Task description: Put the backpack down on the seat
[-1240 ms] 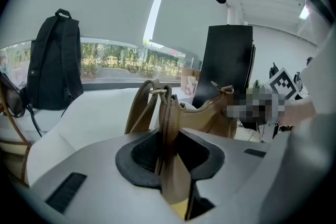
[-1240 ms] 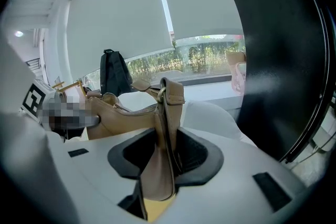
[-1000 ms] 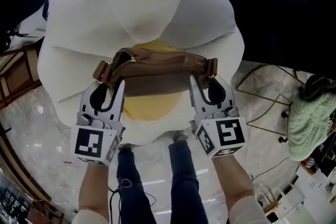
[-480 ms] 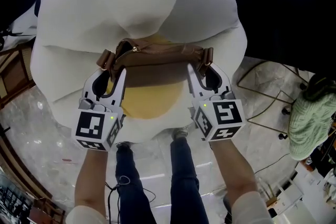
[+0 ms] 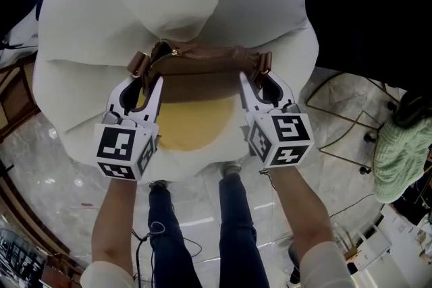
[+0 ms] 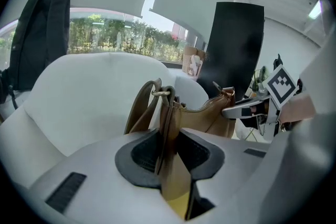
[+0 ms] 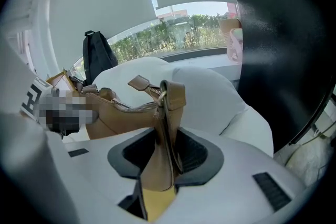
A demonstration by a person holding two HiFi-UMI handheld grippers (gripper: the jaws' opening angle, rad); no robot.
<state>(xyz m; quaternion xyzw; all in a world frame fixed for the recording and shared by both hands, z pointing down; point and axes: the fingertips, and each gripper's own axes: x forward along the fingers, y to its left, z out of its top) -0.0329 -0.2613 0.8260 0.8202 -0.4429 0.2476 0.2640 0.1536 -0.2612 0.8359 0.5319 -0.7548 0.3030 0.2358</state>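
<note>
We hold the brown bag by its 2 ends. The left claw is clamped on 1 strap end and the right claw on the other, so the bag hangs between their tips. Beneath both claws lies the yellow cushion of the white seat. We judge the bag not yet settled. We should lower both claws evenly with the bag level, and release only once its bottom rests on the cushion.

White left gripper and right gripper carry black-and-white marker cubes; dark blue trousers, cream sleeves.
</note>
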